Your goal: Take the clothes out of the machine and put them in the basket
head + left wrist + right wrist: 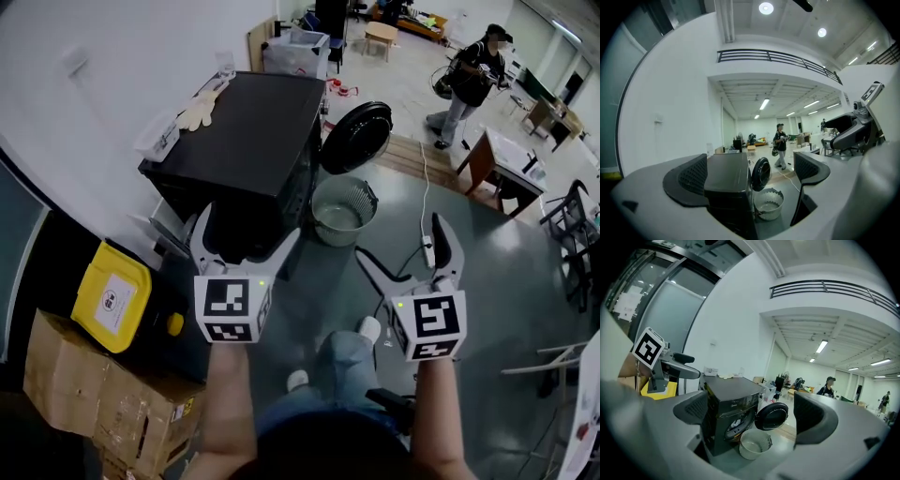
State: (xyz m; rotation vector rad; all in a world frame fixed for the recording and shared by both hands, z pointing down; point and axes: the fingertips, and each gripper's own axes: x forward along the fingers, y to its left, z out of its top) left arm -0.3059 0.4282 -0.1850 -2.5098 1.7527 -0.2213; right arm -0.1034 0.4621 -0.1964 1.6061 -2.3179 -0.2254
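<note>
Left gripper (248, 225), right gripper (401, 236): jaws wide, machine (244, 131) beyond.

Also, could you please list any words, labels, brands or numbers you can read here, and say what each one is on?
No text here can be read with confidence.
Washing machine: small brand mark on its front panel, too small to read.
Yellow lid: white label with a dark logo, print blurred.
Cardboard box: small sticker, unreadable.
Left gripper and right gripper: square marker patterns on their cubes, no letters.
</note>
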